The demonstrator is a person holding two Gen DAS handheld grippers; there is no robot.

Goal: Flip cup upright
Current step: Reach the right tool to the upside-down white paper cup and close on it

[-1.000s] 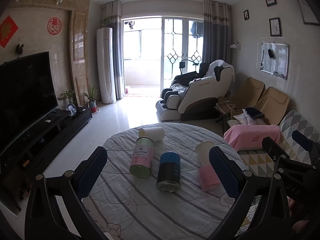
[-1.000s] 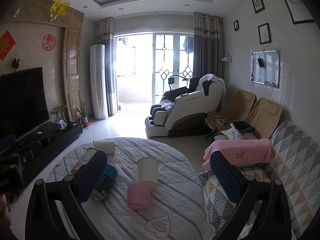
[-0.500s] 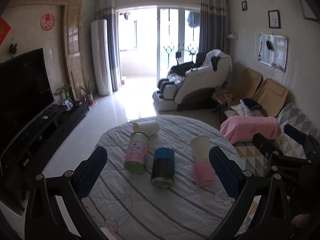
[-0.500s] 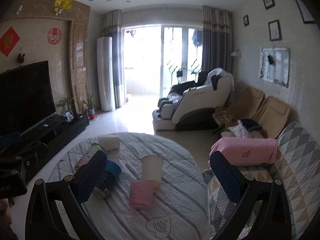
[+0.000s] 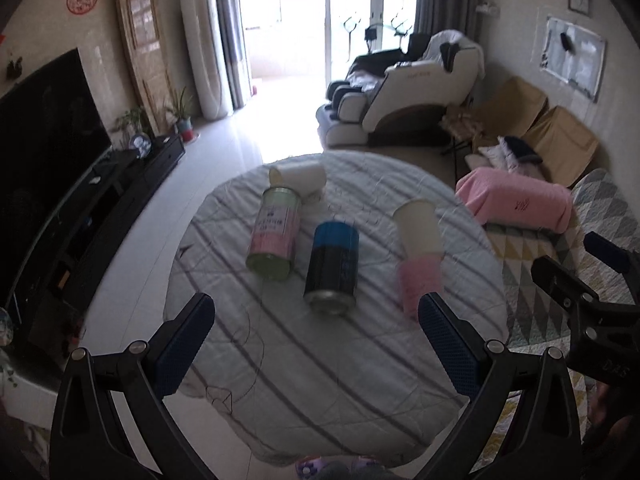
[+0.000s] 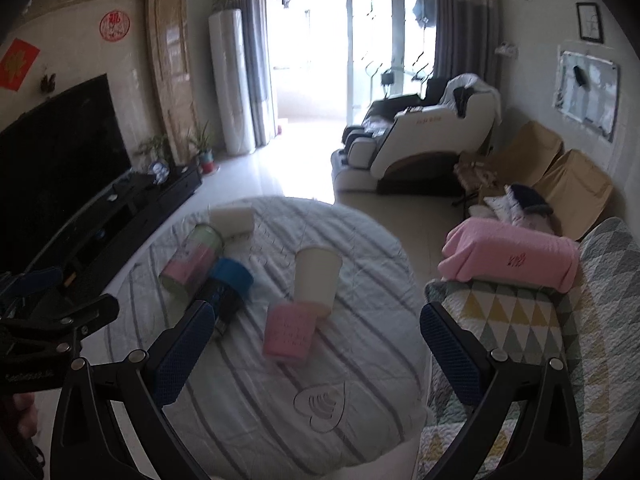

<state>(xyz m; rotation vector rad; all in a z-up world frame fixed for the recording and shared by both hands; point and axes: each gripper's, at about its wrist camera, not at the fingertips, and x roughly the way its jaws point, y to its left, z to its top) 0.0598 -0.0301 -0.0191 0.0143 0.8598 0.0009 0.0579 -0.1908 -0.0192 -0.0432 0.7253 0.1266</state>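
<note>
A round table with a striped cloth holds several cups and cans. A white paper cup stands upside down at the right. A pink cup lies on its side in front of it. Another white cup lies on its side at the far edge. My left gripper is open above the table's near side. My right gripper is open, above and in front of the pink cup. Both are empty.
A pink-and-green can and a blue-and-black can lie on their sides mid-table. A sofa with a pink towel is to the right. A TV stand is to the left, and a massage chair beyond.
Both cameras have tilted down and moved closer to the table. The objects on the table have not moved. Both grippers stayed open.
</note>
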